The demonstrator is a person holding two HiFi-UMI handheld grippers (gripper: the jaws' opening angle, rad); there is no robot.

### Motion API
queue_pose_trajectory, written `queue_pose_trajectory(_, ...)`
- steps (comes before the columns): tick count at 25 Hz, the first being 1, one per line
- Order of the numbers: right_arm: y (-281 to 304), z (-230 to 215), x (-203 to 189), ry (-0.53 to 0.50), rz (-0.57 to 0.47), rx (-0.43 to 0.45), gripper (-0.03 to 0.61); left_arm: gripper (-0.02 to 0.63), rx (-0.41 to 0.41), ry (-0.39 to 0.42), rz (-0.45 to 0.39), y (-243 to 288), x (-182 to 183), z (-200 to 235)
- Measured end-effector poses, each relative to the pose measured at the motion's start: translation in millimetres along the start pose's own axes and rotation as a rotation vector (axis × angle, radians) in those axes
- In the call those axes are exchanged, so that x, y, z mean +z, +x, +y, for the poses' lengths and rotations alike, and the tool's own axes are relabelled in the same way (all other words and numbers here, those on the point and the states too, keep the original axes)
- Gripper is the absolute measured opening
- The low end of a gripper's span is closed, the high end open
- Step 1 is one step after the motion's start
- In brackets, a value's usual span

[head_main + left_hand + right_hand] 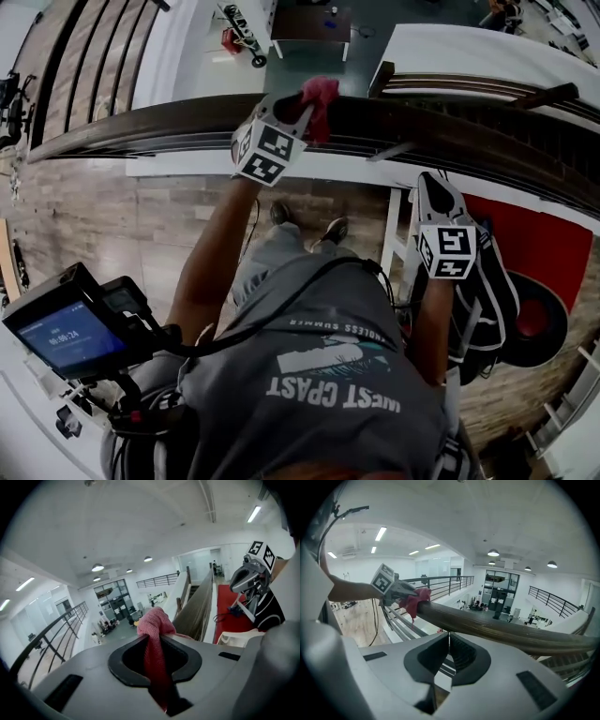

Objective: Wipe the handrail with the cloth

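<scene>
- Head view shows the dark wooden handrail [159,120] sweeping from 9 o'clock to 3 o'clock. Thin rails run under it, and an open lower floor with a dark table [311,23] lies beyond at 12 o'clock.
- A red mat [548,248] lies on the wood floor at 3 o'clock, with a black ring-shaped object [558,328] on it toward 4 o'clock.
- A device with a lit blue screen [66,333] sits at 8 o'clock, close to the person's body.
- The left gripper [302,101] is at 12 o'clock, against the handrail. Its jaws are clamped on the cloth, with a strip of it pinched between them.
- The right gripper [433,192] hovers at 2 o'clock on the near side of the handrail. Its jaws are pressed together with nothing between them.
- The red cloth [321,94] is bunched on top of the handrail at 12 o'clock, touching it.
</scene>
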State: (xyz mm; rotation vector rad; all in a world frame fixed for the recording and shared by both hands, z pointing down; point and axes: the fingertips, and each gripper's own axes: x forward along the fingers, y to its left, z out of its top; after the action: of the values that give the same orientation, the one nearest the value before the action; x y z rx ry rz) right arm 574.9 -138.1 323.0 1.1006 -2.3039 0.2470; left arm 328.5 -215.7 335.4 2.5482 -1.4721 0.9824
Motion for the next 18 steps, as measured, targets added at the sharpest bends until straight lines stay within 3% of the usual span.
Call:
queue_pose_trajectory(4,-12,-19,-16,0.035,0.025,-0.045,0.006,0.057,0.150,-0.146,0.033,-43,-46,67)
queue_pose_trajectory(6,-13,-24,-23,0.051,0.039,-0.051,0.006,0.057,0.160,-0.170,0.037,-41,-44,72)
queue_pose_trajectory(13,2,-9,-11,0.020,0.022,0.001,0.006,0.057,-0.084,0.060,-0.029,26,36,-55)
queue_pose_trajectory(16,-1,-13,-2,0.011,0.002,-0.010,0.006,0.057,-0.094,0.090,-0.020,20,31,-49)
queue_pose_trajectory(18,-8,-24,-6,0.021,0.005,-0.033,0.006,0.057,-0.023,0.069,0.010,2,10,-15)
